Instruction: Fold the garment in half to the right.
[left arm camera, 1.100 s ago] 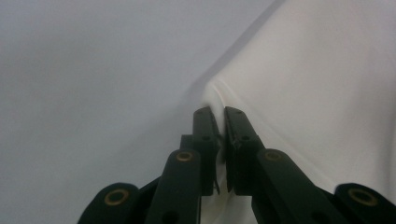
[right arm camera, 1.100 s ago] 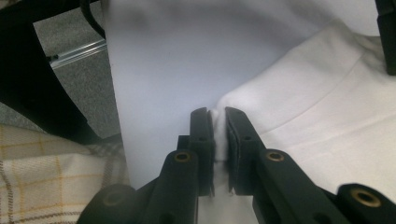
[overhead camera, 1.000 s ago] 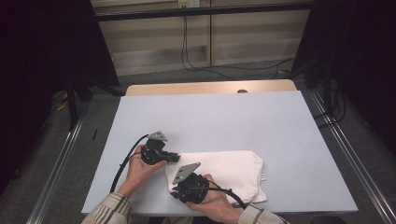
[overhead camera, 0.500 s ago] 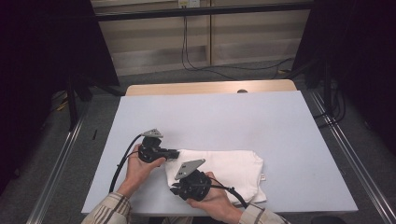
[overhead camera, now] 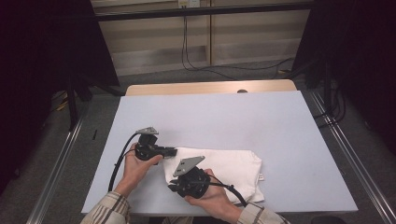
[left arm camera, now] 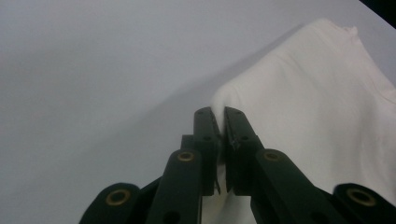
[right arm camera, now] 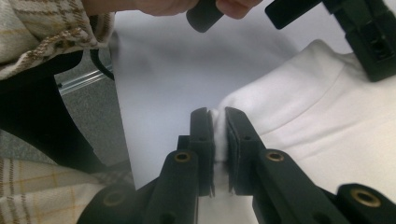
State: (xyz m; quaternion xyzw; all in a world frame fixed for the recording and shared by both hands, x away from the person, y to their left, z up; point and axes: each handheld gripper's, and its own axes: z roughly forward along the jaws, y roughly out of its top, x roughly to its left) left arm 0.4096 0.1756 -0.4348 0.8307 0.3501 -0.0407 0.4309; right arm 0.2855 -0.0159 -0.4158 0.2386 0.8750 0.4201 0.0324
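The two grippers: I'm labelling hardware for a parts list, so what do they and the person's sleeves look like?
Both the left gripper and the right gripper are black, each topped by a grey three-cornered plate and trailing a black cable. Their jaw links carry brass-coloured pivot rings. The sleeves are a light plaid with brownish lines.

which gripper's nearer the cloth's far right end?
Right, marginally. The right gripper pinches the white cloth at its near-left corner; the left gripper pinches the far-left corner. Both clamp its left edge.
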